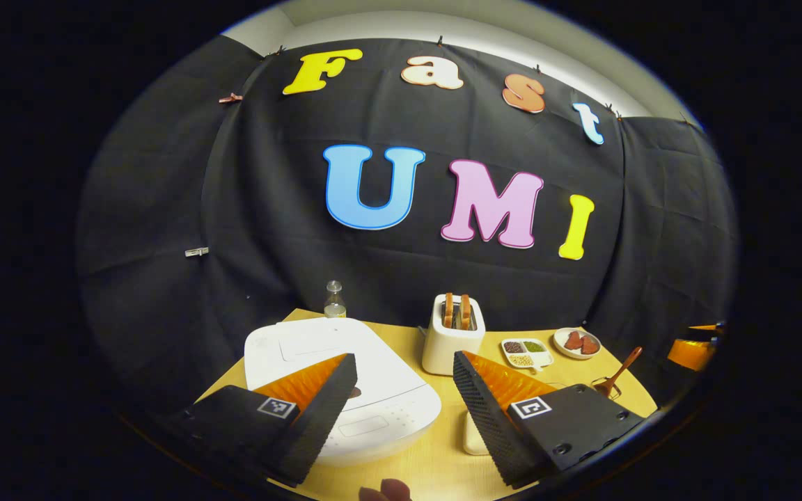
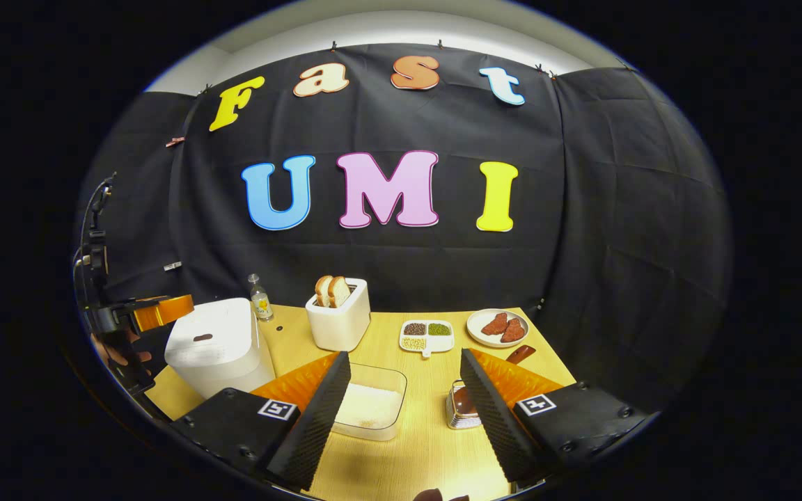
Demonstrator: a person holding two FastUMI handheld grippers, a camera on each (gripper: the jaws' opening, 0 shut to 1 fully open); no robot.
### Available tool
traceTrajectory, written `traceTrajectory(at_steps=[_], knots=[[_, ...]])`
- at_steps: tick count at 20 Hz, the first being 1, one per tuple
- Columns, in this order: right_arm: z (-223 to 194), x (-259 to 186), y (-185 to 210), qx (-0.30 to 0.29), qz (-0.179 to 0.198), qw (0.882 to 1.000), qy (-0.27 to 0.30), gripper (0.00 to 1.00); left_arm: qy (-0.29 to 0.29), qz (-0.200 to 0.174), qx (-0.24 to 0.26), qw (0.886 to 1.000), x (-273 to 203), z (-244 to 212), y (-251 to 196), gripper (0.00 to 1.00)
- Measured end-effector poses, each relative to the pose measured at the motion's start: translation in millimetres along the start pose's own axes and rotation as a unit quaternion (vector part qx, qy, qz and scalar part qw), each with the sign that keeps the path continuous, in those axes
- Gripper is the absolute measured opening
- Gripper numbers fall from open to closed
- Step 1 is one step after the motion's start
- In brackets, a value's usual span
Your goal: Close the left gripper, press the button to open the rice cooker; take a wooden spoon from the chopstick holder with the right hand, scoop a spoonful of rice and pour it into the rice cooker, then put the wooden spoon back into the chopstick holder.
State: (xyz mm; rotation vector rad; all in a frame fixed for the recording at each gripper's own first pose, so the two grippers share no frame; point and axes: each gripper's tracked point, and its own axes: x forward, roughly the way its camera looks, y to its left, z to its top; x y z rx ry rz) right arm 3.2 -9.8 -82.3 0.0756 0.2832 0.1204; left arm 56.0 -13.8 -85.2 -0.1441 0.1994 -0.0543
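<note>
The white rice cooker (image 1: 373, 390) sits with its lid down just under my left gripper (image 1: 404, 362), which is open and hovers above the lid. A small dark button (image 2: 202, 338) marks the cooker (image 2: 216, 344) top in the right gripper view. My right gripper (image 2: 404, 358) is open over the table. Between its fingers lie a clear box of rice (image 2: 372, 407) and a metal chopstick holder (image 2: 458, 412). The wooden spoon (image 2: 519, 353) leans out of that holder, its middle hidden by a finger. In the left gripper view the spoon (image 1: 622, 369) slants up at the right.
A white toaster (image 2: 337, 316) with bread stands at the back, a small bottle (image 2: 258, 298) to its left. A divided dish (image 2: 427, 334) of grains and a plate (image 2: 497, 327) of red pieces lie at the back right. A hand (image 2: 112, 351) holds the left gripper (image 2: 157, 313) beside the cooker.
</note>
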Motion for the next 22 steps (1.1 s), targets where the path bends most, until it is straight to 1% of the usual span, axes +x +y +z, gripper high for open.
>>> traceTrajectory(at_steps=[2, 4, 7, 10, 15, 19, 22], knots=[[8.3, 0.7, 5.7, 0.0, 0.003, 1.0, -0.01, 0.99, -0.017, -0.008, 0.009, 1.0, -16.8, 8.8, -0.6, 0.95], [19.7, 0.0, 9.5, -0.001, 0.004, 1.0, -0.023, 0.99, -0.024, -0.007, 0.013, 1.0, -31.9, 10.4, -0.1, 0.95], [39.0, -4.5, 14.1, -0.01, 0.004, 0.999, -0.053, 0.99, -0.028, -0.012, -0.003, 1.0, -51.9, 7.9, -4.5, 0.95], [49.2, -9.3, 18.3, -0.025, 0.005, 0.997, -0.075, 0.98, -0.027, -0.014, -0.004, 1.0, -65.0, 2.9, -3.8, 0.95], [40.9, -12.4, 23.6, -0.02, 0.005, 0.997, -0.072, 0.98, -0.036, -0.03, 0.0, 0.999, -76.9, 4.2, -8.0, 0.95], [28.6, -13.6, 27.0, -0.012, 0.005, 0.998, -0.057, 0.98, -0.027, -0.031, 0.006, 0.999, -75.9, -0.8, -6.0, 0.95], [27.8, -14.7, 26.2, -0.007, 0.003, 0.999, -0.054, 0.98, -0.024, -0.035, 0.009, 0.999, -75.9, -1.5, -7.4, 0.95]])
